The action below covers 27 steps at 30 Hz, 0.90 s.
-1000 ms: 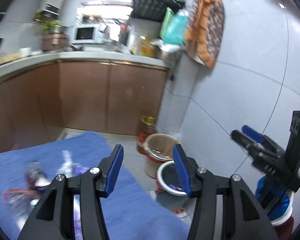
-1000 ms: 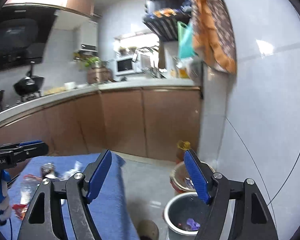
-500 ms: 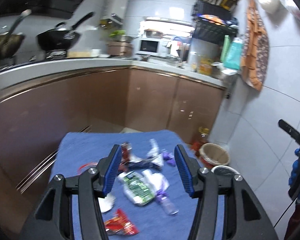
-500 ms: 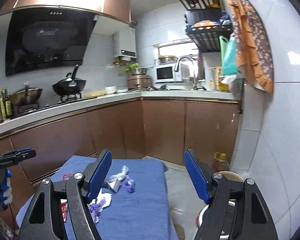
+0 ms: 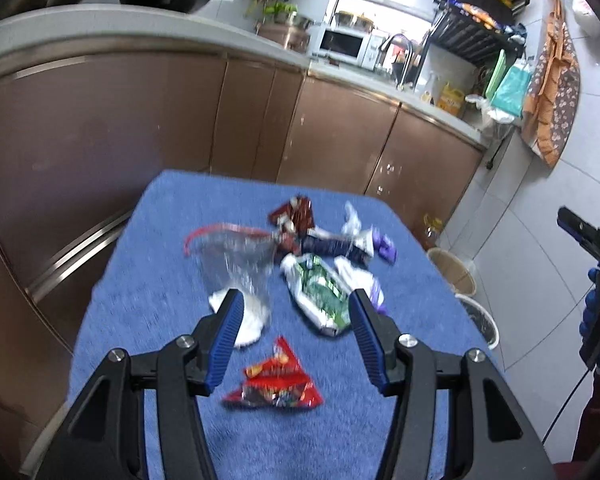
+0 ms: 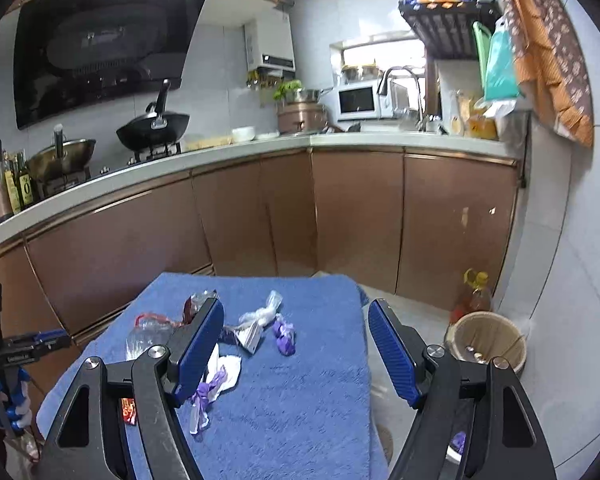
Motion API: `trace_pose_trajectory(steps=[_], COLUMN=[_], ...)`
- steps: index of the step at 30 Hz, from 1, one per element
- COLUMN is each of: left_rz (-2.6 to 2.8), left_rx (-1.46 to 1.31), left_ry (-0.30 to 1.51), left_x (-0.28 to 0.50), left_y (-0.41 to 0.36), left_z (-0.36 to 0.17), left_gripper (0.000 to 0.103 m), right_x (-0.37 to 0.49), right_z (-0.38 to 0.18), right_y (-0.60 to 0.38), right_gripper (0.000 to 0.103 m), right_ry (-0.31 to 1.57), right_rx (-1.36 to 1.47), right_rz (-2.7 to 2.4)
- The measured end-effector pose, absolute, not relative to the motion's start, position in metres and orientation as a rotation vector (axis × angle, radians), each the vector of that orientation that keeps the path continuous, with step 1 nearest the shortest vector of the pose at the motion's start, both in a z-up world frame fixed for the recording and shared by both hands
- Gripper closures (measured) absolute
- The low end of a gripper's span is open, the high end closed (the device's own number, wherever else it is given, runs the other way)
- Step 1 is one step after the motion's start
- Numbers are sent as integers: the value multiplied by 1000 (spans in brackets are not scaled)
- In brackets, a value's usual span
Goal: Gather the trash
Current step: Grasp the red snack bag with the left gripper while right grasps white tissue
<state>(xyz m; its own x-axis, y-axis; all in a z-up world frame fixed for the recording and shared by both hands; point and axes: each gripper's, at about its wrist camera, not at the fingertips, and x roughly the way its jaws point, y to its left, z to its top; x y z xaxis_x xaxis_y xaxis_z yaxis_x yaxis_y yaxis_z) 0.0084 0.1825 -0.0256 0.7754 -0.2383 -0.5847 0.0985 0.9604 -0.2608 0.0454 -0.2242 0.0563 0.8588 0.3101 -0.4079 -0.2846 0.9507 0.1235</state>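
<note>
Trash lies on a blue-covered table (image 5: 148, 288): a red snack wrapper (image 5: 274, 388), a green-and-white packet (image 5: 320, 292), a clear bag with a red strip (image 5: 236, 256), a dark red wrapper (image 5: 294, 216) and a purple wrapper (image 5: 384, 246). My left gripper (image 5: 294, 332) is open and empty, above the red wrapper. My right gripper (image 6: 296, 344) is open and empty over the table's right side, near a purple wrapper (image 6: 284, 334) and white-purple scraps (image 6: 216, 380).
A wicker bin (image 6: 486, 340) and an oil bottle (image 6: 474, 292) stand on the floor right of the table; a grey bin (image 5: 478, 320) sits nearer. Brown cabinets (image 6: 340, 208) run behind. The tiled wall is close on the right.
Both grippers swung left from the bins and wall toward the table. The left one has come down over the trash, which looks closer now. Both stayed open.
</note>
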Motion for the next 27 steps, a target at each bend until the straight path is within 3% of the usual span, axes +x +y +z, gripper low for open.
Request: trace_pose_trajectory(steps=[17,27], left_rz=[-71,-44], left_rx=[-175,-222], left_ry=[832,870], left_x=[25,42], left_y=[151,163], left_z=[-112,-132], left_gripper=[50,51], right_x=[106,173], right_z=[-36,-96], right_y=[-184,-146], right_gripper=[30,50], right_ry=[690,888], right_rx=[98,185], right_rz=[455,567])
